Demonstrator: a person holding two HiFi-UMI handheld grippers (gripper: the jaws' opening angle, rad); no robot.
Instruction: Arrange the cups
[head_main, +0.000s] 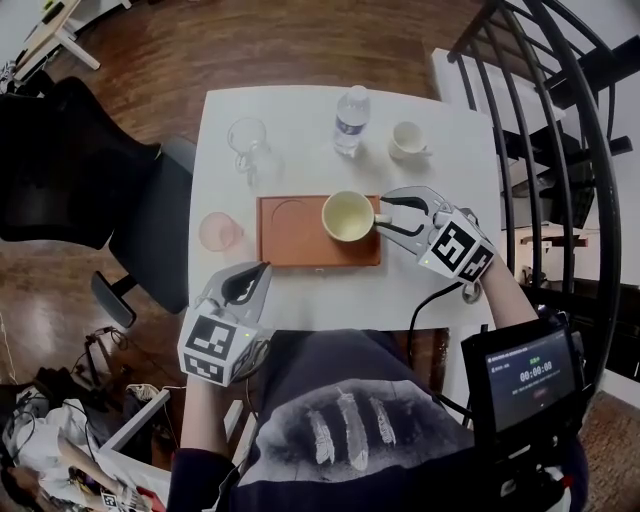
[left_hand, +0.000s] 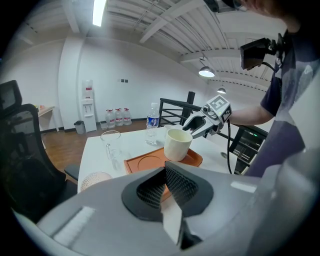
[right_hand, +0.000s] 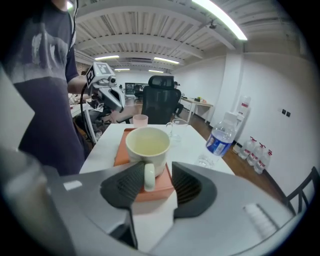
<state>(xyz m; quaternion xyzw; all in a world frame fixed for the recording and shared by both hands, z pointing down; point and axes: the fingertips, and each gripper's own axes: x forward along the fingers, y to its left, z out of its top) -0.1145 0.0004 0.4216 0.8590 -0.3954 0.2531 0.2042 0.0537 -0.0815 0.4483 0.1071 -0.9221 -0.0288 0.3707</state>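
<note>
A cream mug (head_main: 348, 215) stands upright on the right part of the orange tray (head_main: 290, 240), its handle (right_hand: 149, 176) pointing at my right gripper (head_main: 392, 212). In the right gripper view the right gripper (right_hand: 159, 171) is open, with the handle between the jaws: the left pad is close beside it and the right pad stands clear. My left gripper (head_main: 248, 283) hangs over the table's near left edge, below the tray. Its pads meet in the left gripper view (left_hand: 165, 187), with nothing between them. A pink cup (head_main: 220, 232), a glass mug (head_main: 248, 140) and a small white cup (head_main: 407, 140) stand on the table off the tray.
A water bottle (head_main: 350, 120) stands at the back of the white table (head_main: 440, 180), between the glass mug and the small white cup. A black office chair (head_main: 60, 170) is to the left and a dark stair railing (head_main: 560, 120) to the right. The tray's left half shows a round recess (head_main: 290, 212).
</note>
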